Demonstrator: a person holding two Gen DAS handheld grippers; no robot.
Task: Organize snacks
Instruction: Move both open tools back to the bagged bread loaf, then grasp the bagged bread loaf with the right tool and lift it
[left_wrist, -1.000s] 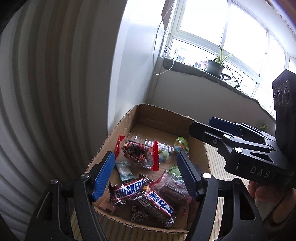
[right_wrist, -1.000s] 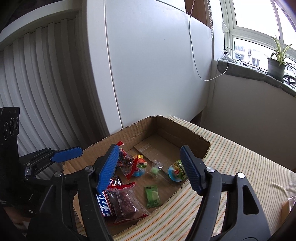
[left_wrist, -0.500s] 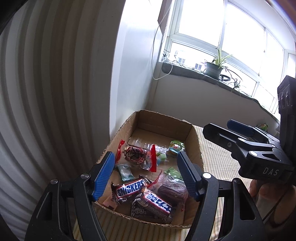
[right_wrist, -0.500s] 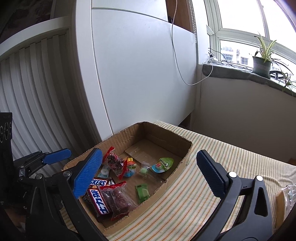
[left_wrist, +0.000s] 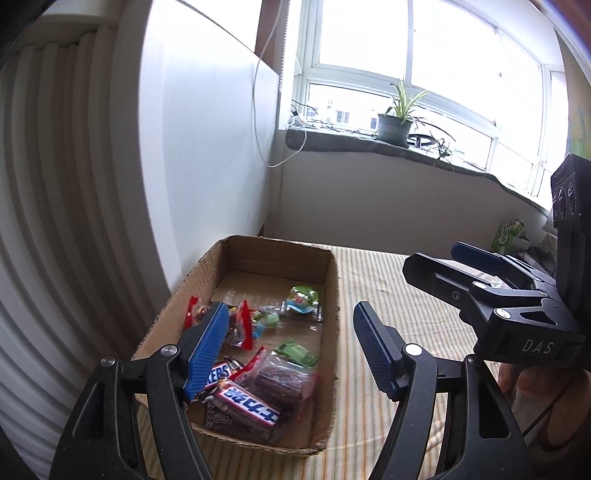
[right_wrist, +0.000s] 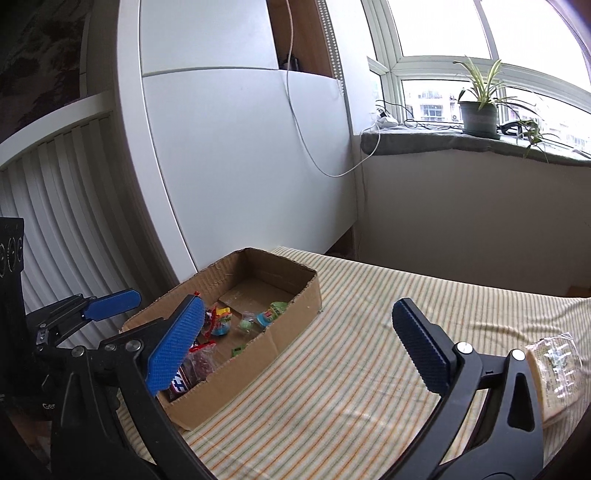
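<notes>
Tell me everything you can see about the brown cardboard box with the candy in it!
The brown cardboard box is a shallow, open-topped tray of corrugated card with rough, uneven cut edges. It sits flat on the striped yellow-green cloth, close to the white wall panel. Wrapped snacks lie loose inside, mostly at the near end: a Snickers bar, a green sachet, a clear pouch of dark pieces. Its far end shows bare cardboard floor. Nothing grips it.
</notes>
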